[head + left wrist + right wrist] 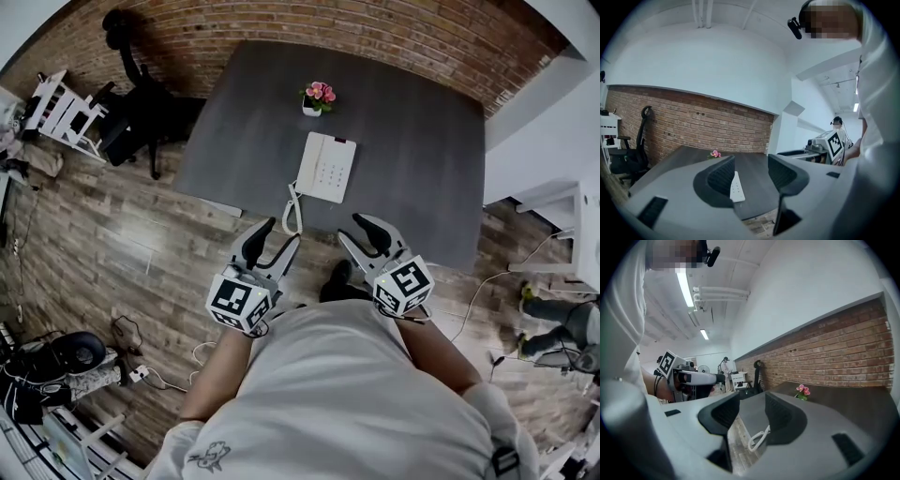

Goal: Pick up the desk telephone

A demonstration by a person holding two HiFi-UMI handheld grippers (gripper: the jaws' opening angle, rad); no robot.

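The white desk telephone lies flat near the front edge of the dark grey table. Its coiled cord hangs over that edge. My left gripper is open and empty, just short of the table edge below the cord. To its right, my right gripper is also open and holds nothing. In the left gripper view the telephone shows between the spread jaws of the left gripper, still ahead of them. The right gripper view shows the cord beyond the open right gripper.
A small pot of pink flowers stands on the table behind the telephone. A black office chair and a white rack stand left of the table by the brick wall. Cables and gear lie on the wooden floor.
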